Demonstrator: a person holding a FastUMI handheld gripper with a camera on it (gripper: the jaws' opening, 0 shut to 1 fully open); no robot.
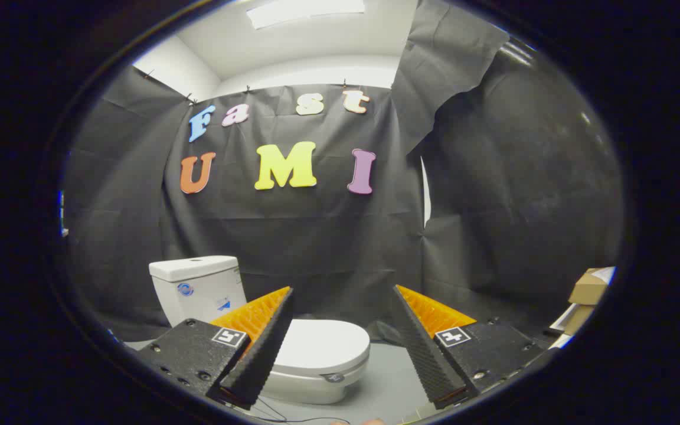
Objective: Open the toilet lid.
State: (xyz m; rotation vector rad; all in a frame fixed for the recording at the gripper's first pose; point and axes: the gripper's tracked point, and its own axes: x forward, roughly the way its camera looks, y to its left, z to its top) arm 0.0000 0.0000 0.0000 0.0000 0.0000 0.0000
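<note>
Around me black cloth walls close the booth on all sides, with a white ceiling and a bright light panel above them. Below lies a plain grey floor, smooth and bare where it shows between my fingers. On it stands the white toilet, ahead of me and toward my left finger, its tank backed against the cloth. The toilet lid is down flat on the bowl, partly hidden behind my left finger. Off beyond my right finger, cardboard boxes sit by the wall. My gripper hangs above the floor with its fingers spread wide apart, grasping nothing, clear of the lid.
</note>
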